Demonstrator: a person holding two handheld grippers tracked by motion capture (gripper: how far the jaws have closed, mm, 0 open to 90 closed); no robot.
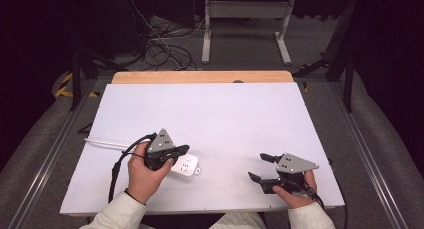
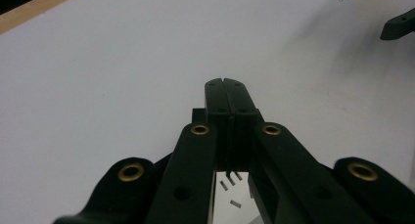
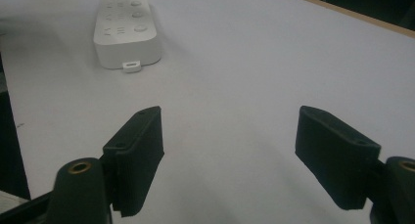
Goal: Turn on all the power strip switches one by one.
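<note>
We hold the left gripper (image 1: 176, 151), jaws together, over the white plastic power strip (image 1: 186, 165) near the table's front; our right gripper (image 1: 260, 167) waits apart. Pressing off-centre could skid it.

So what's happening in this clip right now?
A person works at a white table with a handheld gripper in each hand. The left gripper has its jaws closed and sits right over a white power strip, which lies flat on the table. The right gripper is open and empty, held off to the side above bare tabletop, apart from the strip.
</note>
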